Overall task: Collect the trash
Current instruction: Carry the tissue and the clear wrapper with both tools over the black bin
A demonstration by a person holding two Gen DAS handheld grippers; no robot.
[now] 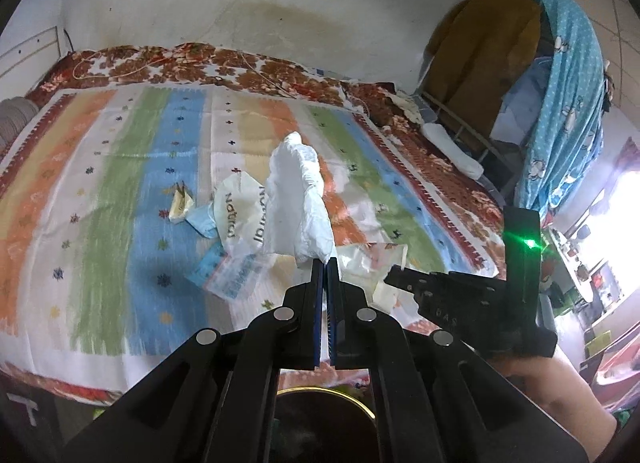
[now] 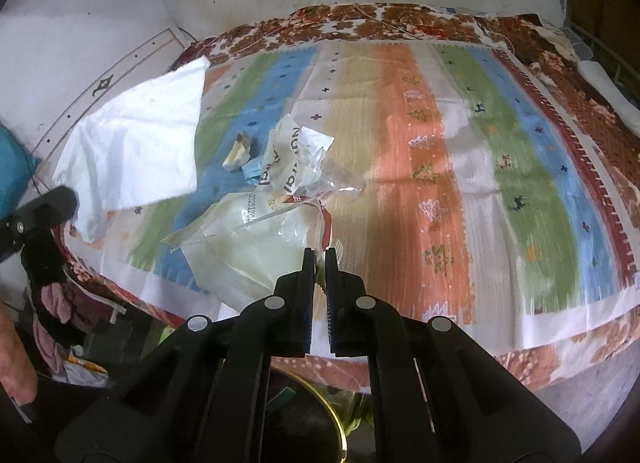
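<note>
Trash lies in a heap on the striped blanket [image 2: 420, 151]; I'm mid-pickup. My left tongs [image 1: 325, 263] are clenched on a white tissue [image 1: 298, 199] that stands up above the blanket, its long axis pointing away from me. My right tongs [image 2: 319, 255] pinch the edge of a clear plastic bag [image 2: 256, 239]. Next, I judge, both must go into the gold-rimmed bin [image 2: 336, 415] at the blanket's near edge.

Two handheld black grippers, seen from their own wrist cameras.

The left gripper [image 1: 325, 263] and the right gripper [image 2: 320, 253] fill the lower centre of their frames: matte black angular linkages with four round silver pivot pins, and narrow fingers lined with ribbed blue pads [image 1: 318, 311]. At right in the left view, the other gripper's body shows embossed lettering, small screws and a green light.
</note>
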